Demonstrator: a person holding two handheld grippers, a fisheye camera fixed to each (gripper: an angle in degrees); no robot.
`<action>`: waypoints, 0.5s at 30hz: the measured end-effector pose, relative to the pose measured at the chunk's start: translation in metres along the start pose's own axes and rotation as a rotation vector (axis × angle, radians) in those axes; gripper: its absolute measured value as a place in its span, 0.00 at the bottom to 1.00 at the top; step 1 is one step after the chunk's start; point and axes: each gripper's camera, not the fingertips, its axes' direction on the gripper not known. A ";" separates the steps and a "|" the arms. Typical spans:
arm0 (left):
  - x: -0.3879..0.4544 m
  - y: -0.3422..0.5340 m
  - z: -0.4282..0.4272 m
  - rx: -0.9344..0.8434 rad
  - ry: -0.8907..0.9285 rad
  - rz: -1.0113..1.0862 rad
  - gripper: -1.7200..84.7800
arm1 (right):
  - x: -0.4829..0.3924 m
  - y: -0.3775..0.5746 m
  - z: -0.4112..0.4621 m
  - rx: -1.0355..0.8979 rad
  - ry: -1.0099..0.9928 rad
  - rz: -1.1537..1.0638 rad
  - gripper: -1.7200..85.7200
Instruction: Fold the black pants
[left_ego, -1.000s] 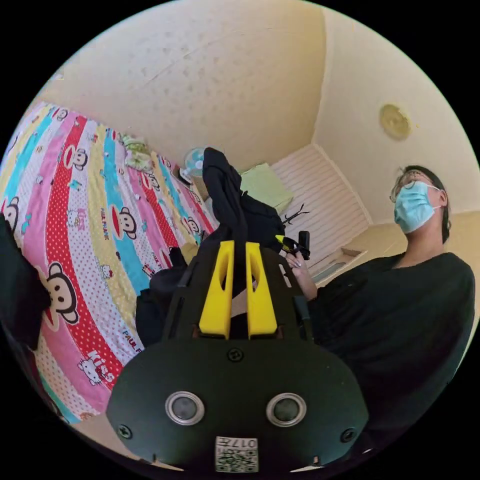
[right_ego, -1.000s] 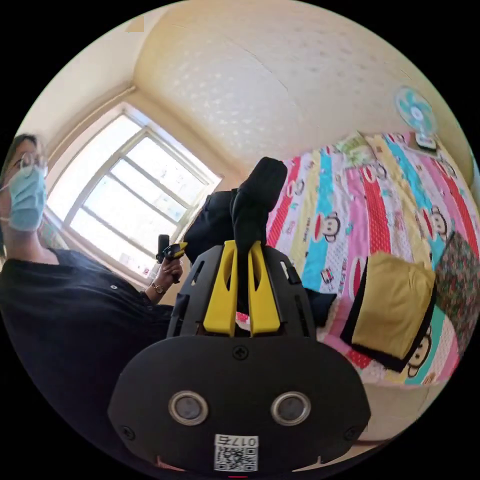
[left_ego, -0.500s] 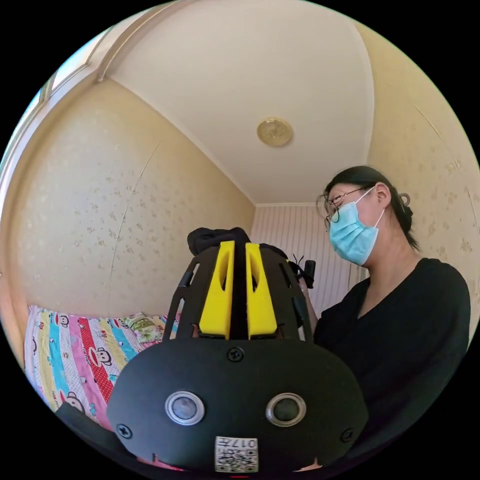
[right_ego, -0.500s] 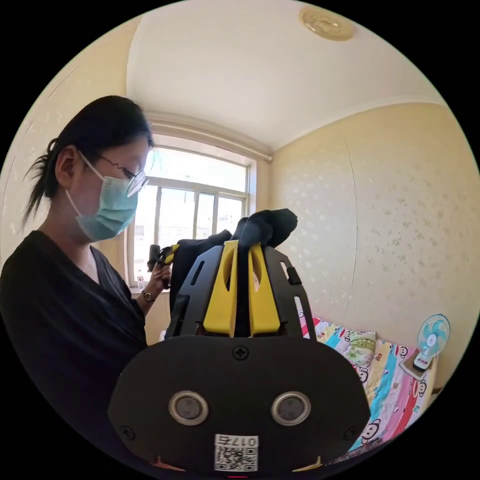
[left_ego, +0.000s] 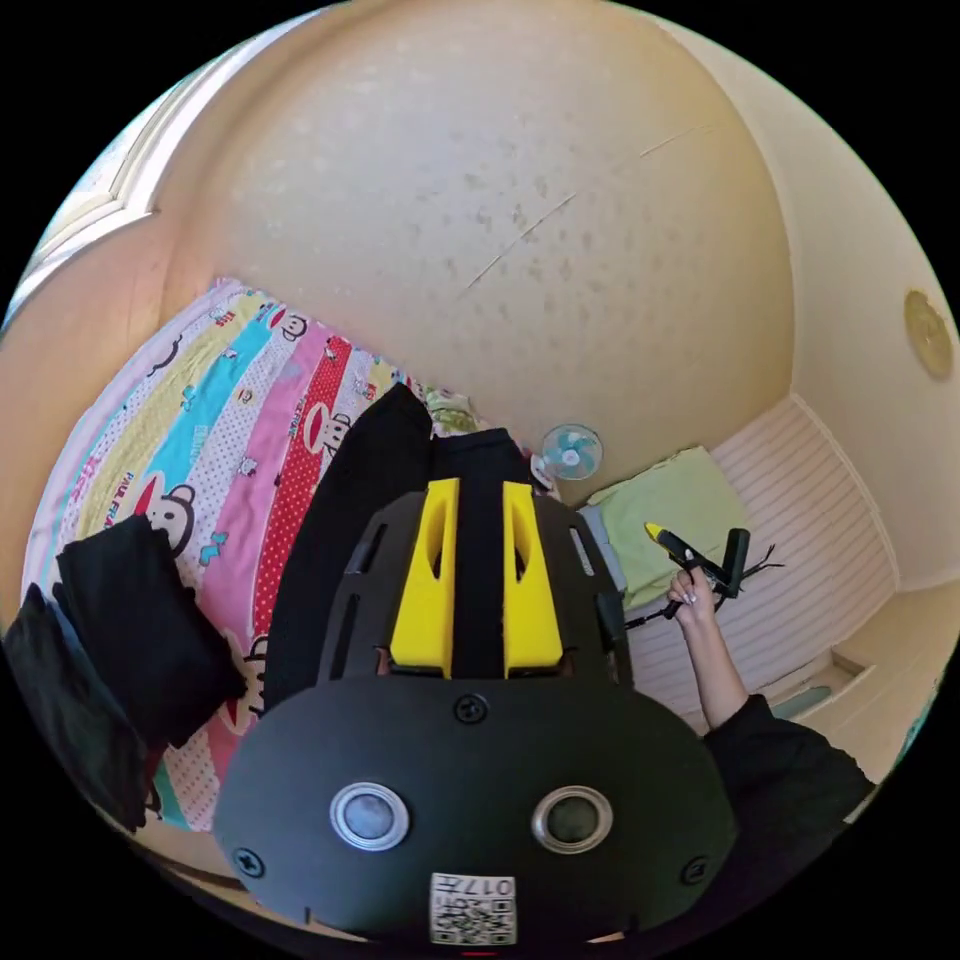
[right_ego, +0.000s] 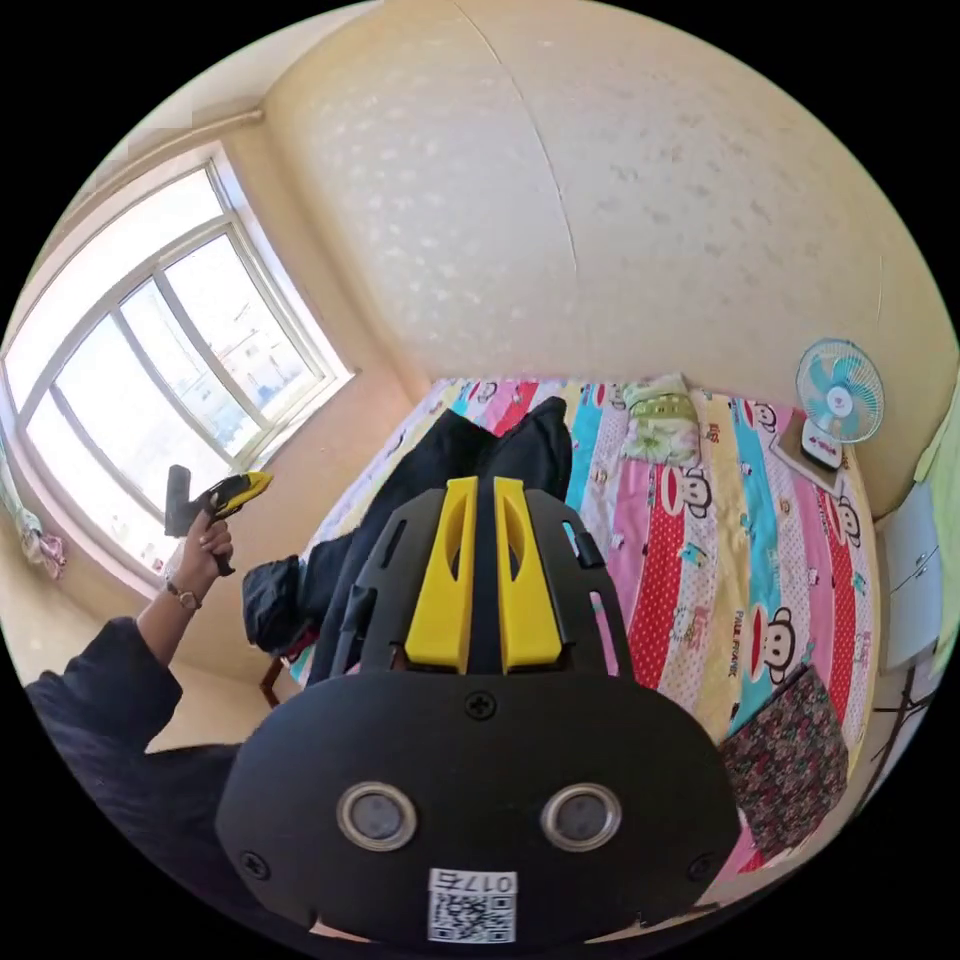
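Black pants stretched out lengthwise on the striped cartoon-print bedsheet, legs running away toward the far wall. Landmark: the small blue desk fan at the head of the bed, by the wall.

Left gripper, in its own view: yellow jaws close together, a band of the black cloth filling the narrow slot between them, both jaws pressing on it. Pants extend from the jaws toward the fan, their far end stopping just short of it. A folded dark garment lies on the sheet well away from the fan, at the near edge of the bed.

Right gripper, in its own view: jaws likewise nearly closed, black fabric pinched in the gap. Pants reach from here up the sheet; fan stands off to the far side of the sheet from them, on a small stand. A green patterned pillow sits between the pants' far end and the fan. A dark floral folded item lies at the near corner of the bed, on the fan's side.

Each view shows the other hand's tool raised in the air at arm's length. Window opposite the fan.
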 end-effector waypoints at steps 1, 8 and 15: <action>-0.032 0.030 0.016 -0.087 -0.057 -0.043 0.11 | 0.007 0.019 0.014 -0.044 -0.014 0.007 0.06; -0.218 0.201 0.027 -0.344 -0.139 -0.445 0.12 | 0.090 0.249 0.105 -0.413 -0.167 0.315 0.05; -0.310 0.250 0.017 -0.478 -0.236 -0.553 0.16 | 0.107 0.303 0.070 -0.412 -0.112 0.512 0.04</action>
